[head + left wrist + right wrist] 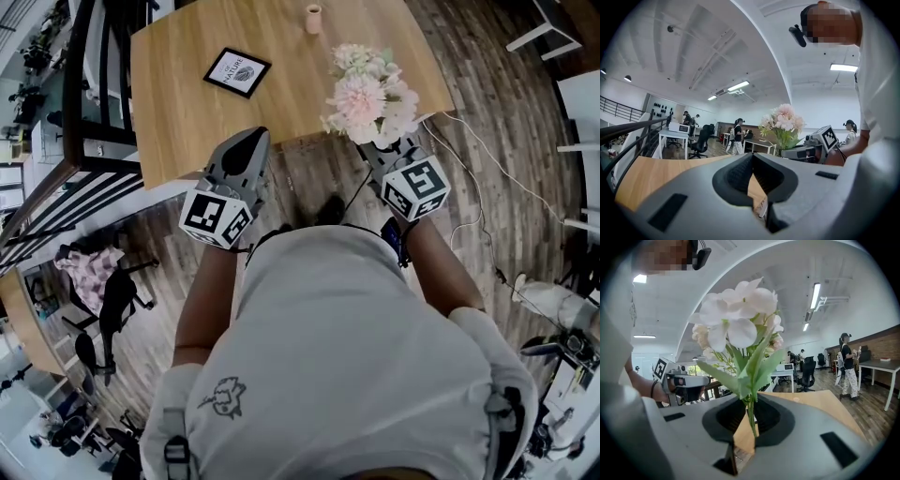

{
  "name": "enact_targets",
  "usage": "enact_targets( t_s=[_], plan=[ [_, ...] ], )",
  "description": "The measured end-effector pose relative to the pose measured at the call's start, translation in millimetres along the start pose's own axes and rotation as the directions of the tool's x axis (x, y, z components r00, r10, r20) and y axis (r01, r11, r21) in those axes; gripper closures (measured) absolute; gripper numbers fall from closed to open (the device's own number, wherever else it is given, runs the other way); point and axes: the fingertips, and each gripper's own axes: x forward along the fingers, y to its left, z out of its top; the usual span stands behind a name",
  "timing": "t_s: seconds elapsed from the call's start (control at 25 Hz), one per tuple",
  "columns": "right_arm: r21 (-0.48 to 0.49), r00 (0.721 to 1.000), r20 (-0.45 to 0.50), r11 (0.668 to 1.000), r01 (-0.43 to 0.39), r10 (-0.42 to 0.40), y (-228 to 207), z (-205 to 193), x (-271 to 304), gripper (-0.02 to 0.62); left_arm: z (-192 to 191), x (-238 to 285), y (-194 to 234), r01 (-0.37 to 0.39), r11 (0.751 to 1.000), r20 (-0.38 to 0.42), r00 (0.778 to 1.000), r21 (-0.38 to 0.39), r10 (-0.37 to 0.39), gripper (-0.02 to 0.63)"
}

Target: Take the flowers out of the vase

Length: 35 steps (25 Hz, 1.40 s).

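A bunch of pale pink and white flowers (368, 97) with green leaves hangs just off the near edge of the wooden table (178, 112). My right gripper (378, 148) is shut on its thin green stems (751, 420), and the blooms (740, 319) stand upright above the jaws. The small tan vase (313, 19) stands alone at the table's far edge, apart from the flowers. My left gripper (250, 138) is level at the table's near edge, shut, with nothing between its jaws. From the left gripper view, the flowers (783, 123) and right gripper (808, 151) are to its right.
A black-framed picture (237, 71) lies flat on the table left of the flowers. A dark railing (89, 84) runs along the table's left side. White cables (487, 169) trail over the wood floor at right. Office desks, chairs and people stand in the background.
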Motion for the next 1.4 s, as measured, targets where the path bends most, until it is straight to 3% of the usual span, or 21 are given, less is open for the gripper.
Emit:
enact_targets(
  t_s=[0.72,1.08,1.4],
  plan=[
    [0.016,0.987,0.043,0.988,0.153,-0.153,138,-19,-42,0.541,-2,-138,-9,0.133,0.99,0.002,0.991,0.046,-0.133,0.601],
    [0.034,0.98,0.054,0.982,0.187,-0.189,165,-29,-73,0.543,-12,-158,-34,0.182,0.982,-0.005,0.983,0.042,-0.182,0.601],
    [0.005,0.981,0.064,0.983,0.183,-0.182,178,-21,-83,0.543,-12,-164,-36,0.173,0.984,0.001,0.985,0.036,-0.173,0.601]
  ],
)
